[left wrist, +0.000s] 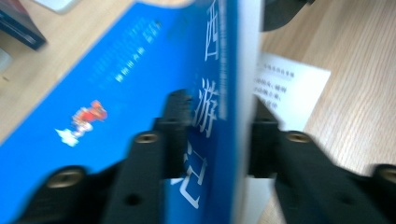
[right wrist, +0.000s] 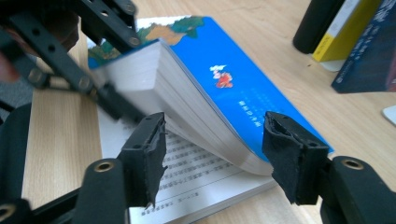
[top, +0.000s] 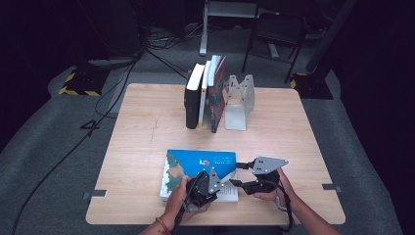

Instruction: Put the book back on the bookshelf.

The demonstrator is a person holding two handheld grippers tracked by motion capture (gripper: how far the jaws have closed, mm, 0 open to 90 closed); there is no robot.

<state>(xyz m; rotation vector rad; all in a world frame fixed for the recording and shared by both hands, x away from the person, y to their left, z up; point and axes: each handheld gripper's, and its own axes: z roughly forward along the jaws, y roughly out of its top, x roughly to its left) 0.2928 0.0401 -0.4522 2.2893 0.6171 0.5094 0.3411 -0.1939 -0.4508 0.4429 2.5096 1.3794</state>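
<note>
Left gripper (top: 211, 182) low at bench (top: 142, 127) front, jaws clamped on lifted cover and pages of blue book (top: 200, 161), right gripper (top: 244, 175) level beside it, jaws open around fanned page edge, book lying near front edge.

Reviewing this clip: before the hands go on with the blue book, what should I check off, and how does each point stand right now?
1. Left gripper clamped on the lifted cover-and-pages block of the blue paperback book: ok.
2. Right gripper open, jaws straddling the raised pages without pressing: ok.
3. Lower pages flat on the light wooden table: ok.
4. Row of upright books by the metal bookend stands apart: ok.
5. Pages creased under the left jaws: cannot tell.
</note>
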